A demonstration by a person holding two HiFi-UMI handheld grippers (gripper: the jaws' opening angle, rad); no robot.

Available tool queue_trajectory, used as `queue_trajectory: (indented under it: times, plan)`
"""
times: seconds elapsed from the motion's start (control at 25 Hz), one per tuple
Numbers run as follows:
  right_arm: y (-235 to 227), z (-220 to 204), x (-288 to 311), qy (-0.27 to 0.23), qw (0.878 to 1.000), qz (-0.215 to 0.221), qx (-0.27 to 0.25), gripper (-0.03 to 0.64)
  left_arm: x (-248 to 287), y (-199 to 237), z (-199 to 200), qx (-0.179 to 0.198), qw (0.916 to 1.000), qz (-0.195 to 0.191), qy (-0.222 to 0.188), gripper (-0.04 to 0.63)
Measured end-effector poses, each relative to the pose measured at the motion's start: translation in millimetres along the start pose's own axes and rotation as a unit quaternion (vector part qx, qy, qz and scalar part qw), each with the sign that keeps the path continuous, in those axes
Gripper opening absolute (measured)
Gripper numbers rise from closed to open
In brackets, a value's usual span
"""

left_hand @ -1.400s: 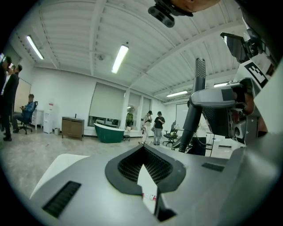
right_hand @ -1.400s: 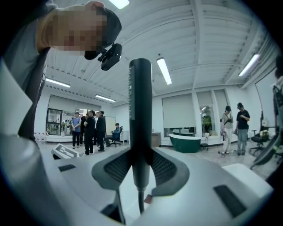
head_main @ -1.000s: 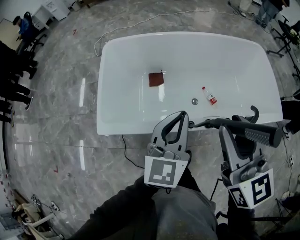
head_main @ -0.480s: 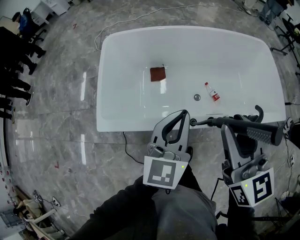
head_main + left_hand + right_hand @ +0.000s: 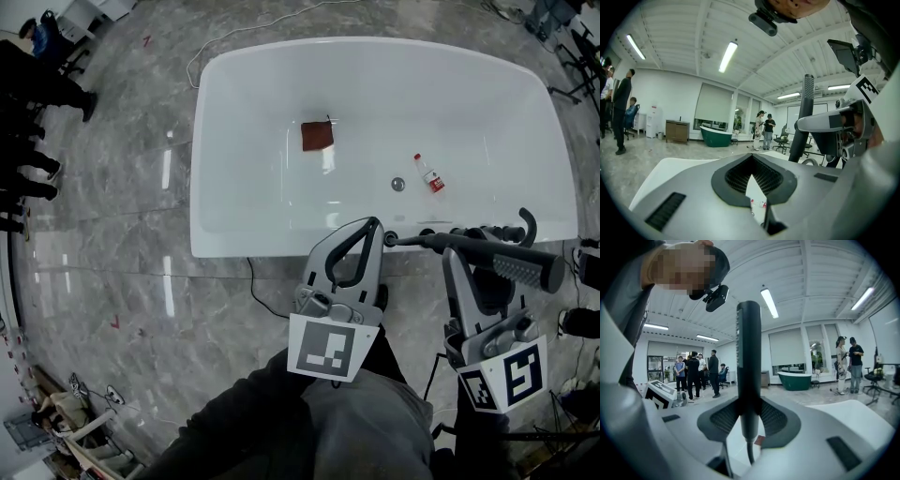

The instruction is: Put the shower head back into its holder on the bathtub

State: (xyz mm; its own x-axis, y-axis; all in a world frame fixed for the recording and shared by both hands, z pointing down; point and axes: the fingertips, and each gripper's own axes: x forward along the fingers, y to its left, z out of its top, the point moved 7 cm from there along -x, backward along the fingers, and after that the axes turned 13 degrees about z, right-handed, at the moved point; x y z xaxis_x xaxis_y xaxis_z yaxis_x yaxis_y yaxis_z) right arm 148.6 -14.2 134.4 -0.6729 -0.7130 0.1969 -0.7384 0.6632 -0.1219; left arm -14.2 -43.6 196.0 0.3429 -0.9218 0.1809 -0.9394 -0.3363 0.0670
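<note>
The right gripper (image 5: 457, 251) is clamped tight on the handle of the shower head (image 5: 497, 260). The jaws are all but closed around the dark stem, which stands upright between the pads in the right gripper view (image 5: 749, 357). The left gripper (image 5: 371, 227) has its jaws together and carries nothing.

Both tools hang over the near rim of the white bathtub (image 5: 375, 45). The shower head lies crosswise just above that rim, with its perforated face past the tub's right-hand end and its hose (image 5: 749, 453) trailing below.

The holder appears to be among the dark fittings (image 5: 487, 232) on the same near rim, beside a hooked spout (image 5: 530, 221), though the shower head partly hides them.

Inside the tub lie a reddish-brown square (image 5: 317, 136), a small bottle (image 5: 429, 174) and the drain (image 5: 397, 185).

The shower head is in hand and at the rim, but it is not yet seated. What remains is lining it up, lowering it into the holder and letting go.
</note>
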Motion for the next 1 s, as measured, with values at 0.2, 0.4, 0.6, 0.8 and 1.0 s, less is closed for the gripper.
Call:
queue_trajectory:
  times: [0.2, 0.4, 0.6, 0.8, 1.0]
  plan:
    - [-4.3, -9.4, 5.1, 0.004, 1.0, 0.0, 0.006, 0.14, 4.5, 1.0, -7.0, 0.002, 1.0, -0.004, 0.005, 0.003]
    - [-8.7, -18.1, 8.5, 0.012, 1.0, -0.004, 0.009, 0.14, 8.0, 0.3, -9.6, 0.004, 0.9999, -0.011, 0.008, 0.003]
    - [-13.8, -28.1, 10.4, 0.015, 1.0, -0.006, 0.012, 0.14, 12.1, -1.8, -14.7, 0.009, 0.9998, -0.016, 0.011, 0.003]
    - [-17.7, -38.6, 15.9, 0.022, 1.0, -0.008, 0.017, 0.14, 15.0, -0.6, -21.6, 0.005, 0.9996, -0.017, 0.02, 0.003]
    - [-21.6, -50.8, 18.7, 0.027, 0.999, -0.012, 0.021, 0.14, 19.1, -0.6, -30.7, 0.005, 0.9995, -0.018, 0.026, 0.003]
